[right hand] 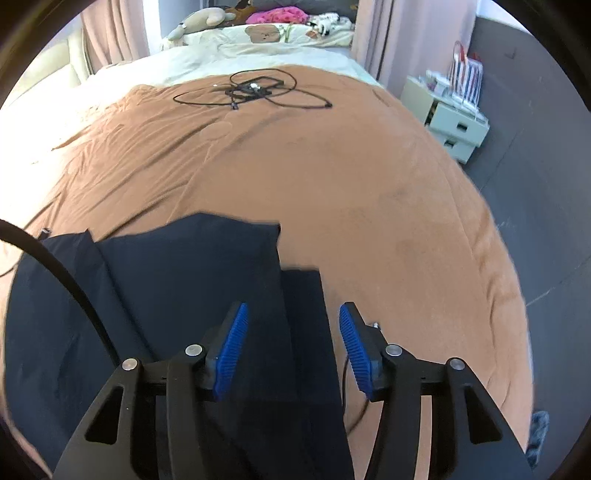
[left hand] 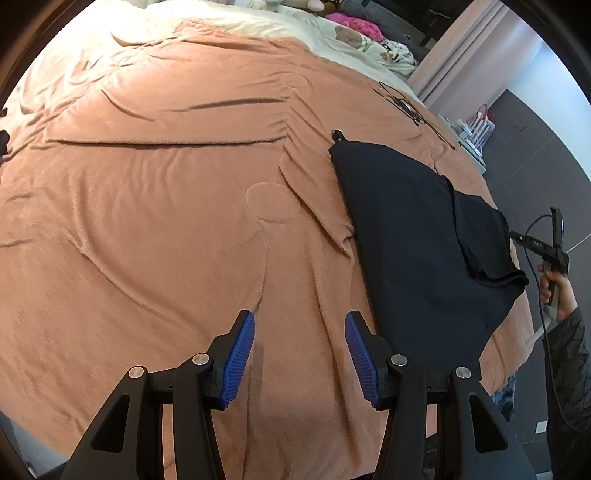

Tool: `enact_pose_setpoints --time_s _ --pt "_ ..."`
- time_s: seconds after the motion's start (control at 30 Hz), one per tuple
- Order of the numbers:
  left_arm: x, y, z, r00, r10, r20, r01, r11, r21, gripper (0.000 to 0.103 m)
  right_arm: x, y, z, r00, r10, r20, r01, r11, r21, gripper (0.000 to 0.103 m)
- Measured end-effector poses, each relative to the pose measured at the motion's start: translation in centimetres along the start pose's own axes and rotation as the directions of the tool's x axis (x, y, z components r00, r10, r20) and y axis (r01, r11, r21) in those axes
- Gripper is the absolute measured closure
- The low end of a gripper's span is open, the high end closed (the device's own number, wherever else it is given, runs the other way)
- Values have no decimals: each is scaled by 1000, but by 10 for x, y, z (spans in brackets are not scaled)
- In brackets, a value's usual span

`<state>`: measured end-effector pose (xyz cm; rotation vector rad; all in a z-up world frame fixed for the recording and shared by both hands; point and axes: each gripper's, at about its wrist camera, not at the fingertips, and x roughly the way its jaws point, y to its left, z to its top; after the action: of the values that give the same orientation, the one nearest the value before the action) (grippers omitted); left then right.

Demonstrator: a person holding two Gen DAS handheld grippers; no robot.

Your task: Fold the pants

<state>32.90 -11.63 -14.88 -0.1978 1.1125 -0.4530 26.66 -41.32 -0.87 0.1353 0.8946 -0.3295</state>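
Dark navy pants (left hand: 417, 236) lie partly folded on the orange blanket (left hand: 147, 206), near the bed's right edge, with one layer turned back over the rest. My left gripper (left hand: 300, 317) hangs open over bare blanket, just left of the pants, with nothing between its blue pads. In the right wrist view the pants (right hand: 166, 295) fill the lower left. My right gripper (right hand: 293, 306) stands open over a folded strip of them; the cloth lies below the jaws and the pads do not press on it. A person's hand (left hand: 557, 291) holds that gripper's handle beside the bed.
A tangle of black cable (right hand: 255, 90) lies on the blanket (right hand: 369, 184) further up the bed. Pillows and plush toys (right hand: 266, 33) sit at the head. A white nightstand (right hand: 454, 129) stands on the dark floor to the right of the bed.
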Motion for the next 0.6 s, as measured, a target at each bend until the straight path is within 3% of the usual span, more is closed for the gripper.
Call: enact_pose_setpoints --time_s 0.2,0.27,0.33,0.37,0.43,0.6 --pt "-2 -4 -4 1000 -6 2 6 1000 7 49 17 2 -26 995 24 -99 -28 999 -37 55" --pt "-4 -5 -6 1000 -6 4 6 1000 9 49 19 1 -29 991 40 -125 -45 998 -37 71" --pt "-5 -6 -8 1000 -6 3 6 1000 8 49 21 3 -31 990 42 -134 -48 998 -42 79" --pt "-5 -6 -9 1000 -6 3 6 1000 7 49 21 1 -30 989 43 -139 -49 998 -41 90" --pt "-5 -7 -11 1000 -4 0 4 1000 7 49 20 -1 -27 990 32 -134 -36 999 -32 98" --pt "-8 -11 -13 1000 -3 3 3 1000 12 49 0 -1 -26 993 -8 -118 3 999 -49 101"
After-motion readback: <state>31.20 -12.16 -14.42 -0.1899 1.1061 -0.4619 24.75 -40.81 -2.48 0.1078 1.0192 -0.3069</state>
